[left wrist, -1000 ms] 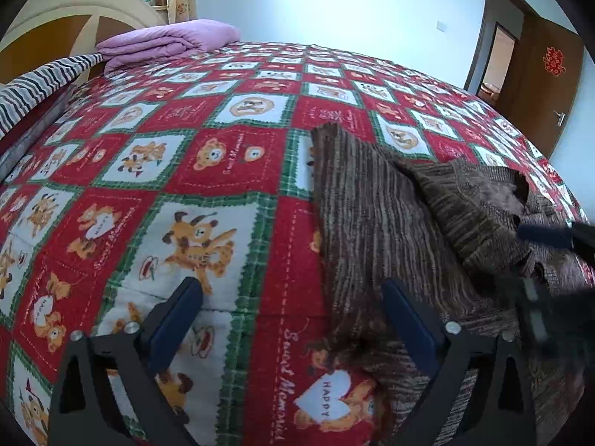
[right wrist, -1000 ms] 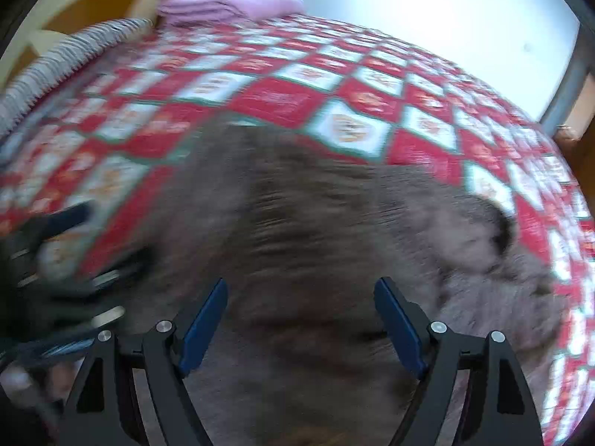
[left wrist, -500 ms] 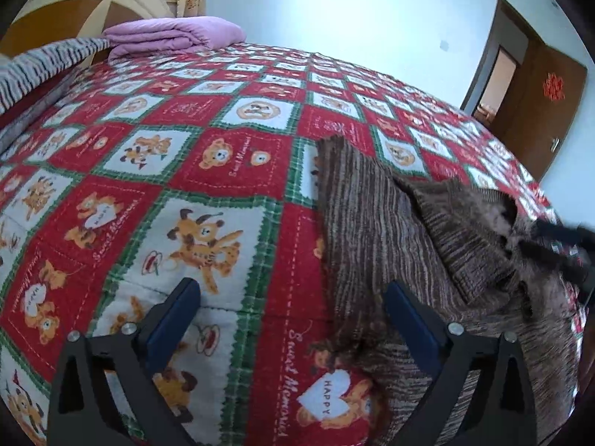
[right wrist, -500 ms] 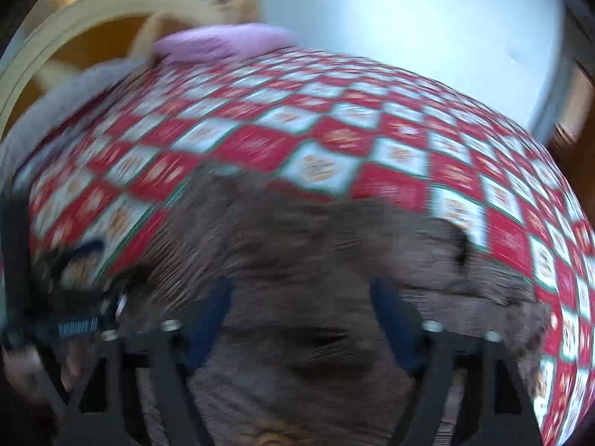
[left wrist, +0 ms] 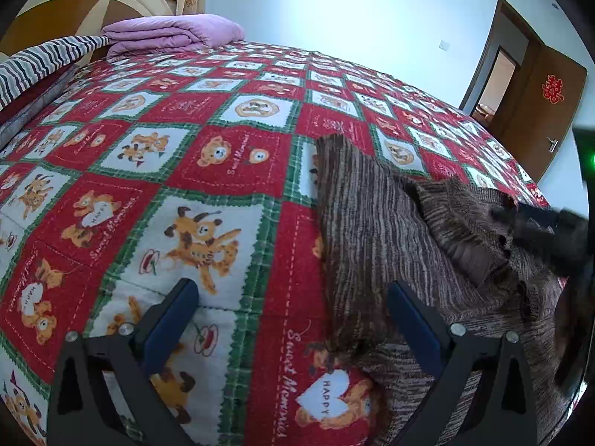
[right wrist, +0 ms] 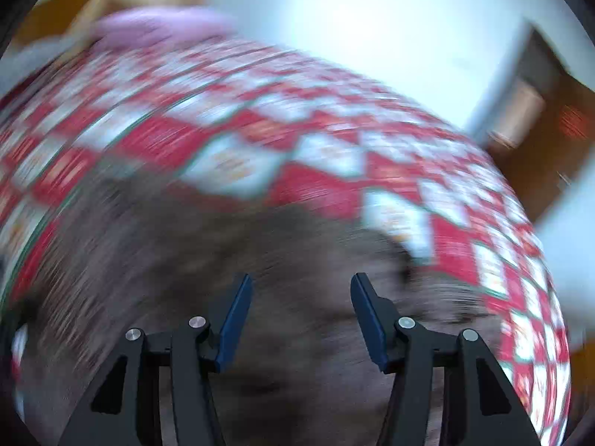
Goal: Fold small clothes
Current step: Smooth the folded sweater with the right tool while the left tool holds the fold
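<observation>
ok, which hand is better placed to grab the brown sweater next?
Right. The right tongs are over the brown sweater, jaws apart and just been closing. The left tongs straddle its left edge, mostly over quilt.

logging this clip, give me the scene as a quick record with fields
surface: bedspread, red, white and green, bear prints
garment: brown sweater, partly folded, lying on the bedspread
left gripper: open, over the sweater's left edge, holding nothing
right gripper: jaws apart, just been closing, above the sweater, nothing pinched; view blurred
far end: pink quilt, folded, near the headboard
background: brown door, open
</observation>
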`<state>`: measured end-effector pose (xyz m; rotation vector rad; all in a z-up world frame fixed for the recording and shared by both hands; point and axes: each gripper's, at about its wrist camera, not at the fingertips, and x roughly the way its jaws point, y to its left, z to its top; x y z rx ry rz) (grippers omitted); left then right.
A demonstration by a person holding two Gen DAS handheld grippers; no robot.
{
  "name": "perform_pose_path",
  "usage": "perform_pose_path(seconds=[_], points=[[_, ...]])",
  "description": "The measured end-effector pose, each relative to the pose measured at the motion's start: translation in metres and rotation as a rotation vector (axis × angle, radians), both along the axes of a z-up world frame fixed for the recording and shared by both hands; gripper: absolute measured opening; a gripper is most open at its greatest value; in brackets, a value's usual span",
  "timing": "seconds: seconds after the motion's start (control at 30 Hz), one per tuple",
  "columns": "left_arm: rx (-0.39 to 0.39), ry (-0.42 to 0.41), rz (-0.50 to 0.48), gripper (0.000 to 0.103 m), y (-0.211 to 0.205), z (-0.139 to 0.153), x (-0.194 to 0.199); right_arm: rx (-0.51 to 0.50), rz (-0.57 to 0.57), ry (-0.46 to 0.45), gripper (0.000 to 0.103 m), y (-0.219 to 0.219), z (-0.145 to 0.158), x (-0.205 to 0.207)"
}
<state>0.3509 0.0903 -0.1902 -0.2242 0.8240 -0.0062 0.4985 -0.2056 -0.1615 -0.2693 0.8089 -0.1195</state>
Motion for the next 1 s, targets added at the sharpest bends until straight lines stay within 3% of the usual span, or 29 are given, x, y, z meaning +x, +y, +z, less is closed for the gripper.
perform_pose_path(seconds=[0.07, 0.13, 0.2, 0.37, 0.43, 0.47, 0.5, 0.57, 0.73, 0.87, 0.97, 1.0], points=[[0.0, 0.0, 0.0, 0.103, 0.0, 0.0, 0.0, 0.027, -0.049, -0.01, 0.057, -0.015, 0.009, 0.003], [0.003, 0.0, 0.0, 0.103, -0.001, 0.0, 0.0, 0.122, -0.01, 0.012, 0.057, -0.021, 0.014, -0.002], [0.004, 0.0, 0.001, 0.103, -0.001, -0.001, 0.0, 0.22, 0.123, 0.042, 0.057, -0.007, 0.015, -0.015], [-0.007, -0.002, 0.001, 0.103, 0.0, -0.001, 0.0, 0.167, 0.4, 0.117, 0.057, 0.057, -0.005, -0.051], [-0.006, -0.002, 0.001, 0.103, 0.0, -0.001, 0.0, 0.068, 0.403, 0.127, 0.04, 0.074, -0.019, -0.054], [-0.006, -0.002, 0.001, 0.103, 0.001, -0.001, 0.0, 0.05, 0.396, 0.149, 0.019, 0.077, -0.027, -0.051], [-0.008, -0.003, 0.001, 0.103, 0.001, -0.001, 0.0, 0.039, 0.387, 0.177, 0.011, 0.078, -0.034, -0.046], [-0.012, -0.004, 0.001, 0.103, 0.001, -0.001, 0.0, 0.062, 0.365, 0.174, 0.004, 0.073, -0.035, -0.042], [-0.007, -0.005, -0.003, 0.103, 0.0, 0.0, -0.001, 0.074, 0.286, 0.091, 0.004, 0.049, -0.005, -0.03], [0.0, -0.005, -0.009, 0.103, -0.002, 0.0, -0.001, 0.054, 0.115, 0.009, 0.007, 0.011, 0.009, 0.004], [-0.006, -0.006, -0.01, 0.103, -0.002, 0.0, -0.001, 0.063, 0.02, 0.06, 0.043, -0.01, 0.002, 0.018], [-0.008, -0.007, -0.009, 0.103, -0.002, 0.0, -0.001, 0.147, 0.032, 0.077, 0.044, -0.017, 0.0, 0.014]])
